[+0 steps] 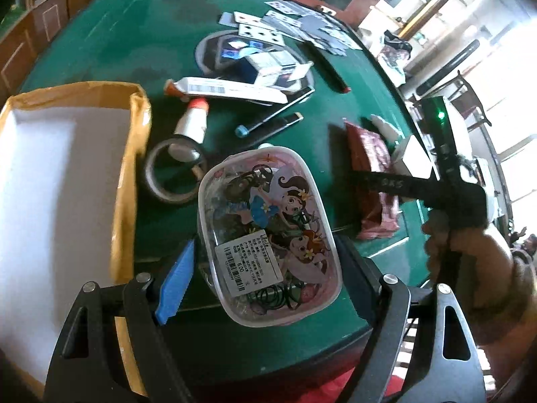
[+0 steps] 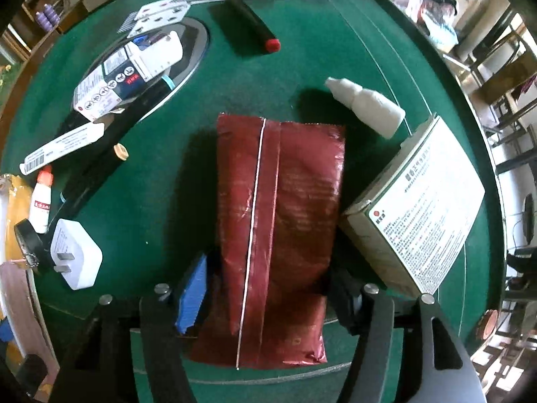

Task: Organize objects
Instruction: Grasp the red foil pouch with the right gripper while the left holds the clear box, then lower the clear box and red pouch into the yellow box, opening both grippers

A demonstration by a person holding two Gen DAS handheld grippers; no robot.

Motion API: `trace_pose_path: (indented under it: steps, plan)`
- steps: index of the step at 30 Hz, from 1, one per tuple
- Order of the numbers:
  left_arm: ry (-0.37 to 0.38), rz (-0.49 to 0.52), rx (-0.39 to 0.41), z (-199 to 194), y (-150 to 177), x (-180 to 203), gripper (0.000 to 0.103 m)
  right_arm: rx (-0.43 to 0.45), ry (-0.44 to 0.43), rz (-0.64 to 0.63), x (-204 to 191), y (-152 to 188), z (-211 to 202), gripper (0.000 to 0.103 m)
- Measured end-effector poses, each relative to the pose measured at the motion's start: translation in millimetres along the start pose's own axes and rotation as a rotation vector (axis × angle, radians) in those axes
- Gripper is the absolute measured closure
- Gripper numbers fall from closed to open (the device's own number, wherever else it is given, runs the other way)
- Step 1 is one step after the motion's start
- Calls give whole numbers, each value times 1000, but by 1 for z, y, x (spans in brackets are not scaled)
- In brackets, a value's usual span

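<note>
A: The cardboard box sits left on the green table?

B: Yes. The left gripper clamps the cartoon container beside it (lifted). The right gripper straddles the red pouch, lying flat; contact unclear.

A green felt table carries everything. Between the right tongs' fingers lies a dark red packet; a white box touches its right side, with a small white bottle beyond. Left of those tongs lies a white plug. Ahead of the left tongs sit a tape roll, playing cards and a black marker.
</note>
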State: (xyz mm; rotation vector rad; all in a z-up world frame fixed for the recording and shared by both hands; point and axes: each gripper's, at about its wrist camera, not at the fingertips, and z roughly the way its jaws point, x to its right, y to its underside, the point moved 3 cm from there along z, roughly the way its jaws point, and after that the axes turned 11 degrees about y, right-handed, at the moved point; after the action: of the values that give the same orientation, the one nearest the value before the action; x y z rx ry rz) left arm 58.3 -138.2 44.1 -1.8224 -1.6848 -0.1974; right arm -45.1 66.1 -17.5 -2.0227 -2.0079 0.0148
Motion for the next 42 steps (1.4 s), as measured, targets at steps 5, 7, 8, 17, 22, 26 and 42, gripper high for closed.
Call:
trace_pose_path:
  steps: [5,7,8,17,22,26,42]
  plan:
    - [24,44,-19,-1,-1,8,22,60,-5,-15,-1,3,-9,59]
    - [25,53,-12,-5,-3,8,22,79,-64,12,1,3,-15,64]
    - [23,55,-11,-6,-4,7,22,86,-94,22,2,3,-16,64]
    - [11,44,16,-22,-3,0,22,153,-323,129,18,8,-45,65]
    - [13,-8,41,-34,-3,-11,22,173,-377,106,6,9,-66,65]
    - [-6,-44,84,-52,-2,-22,22,187,-412,55,-18,4,-79,65]
    - [-184,-254,203,-102,5,-122,22,141,-577,-232,-179,-1,-119,65]
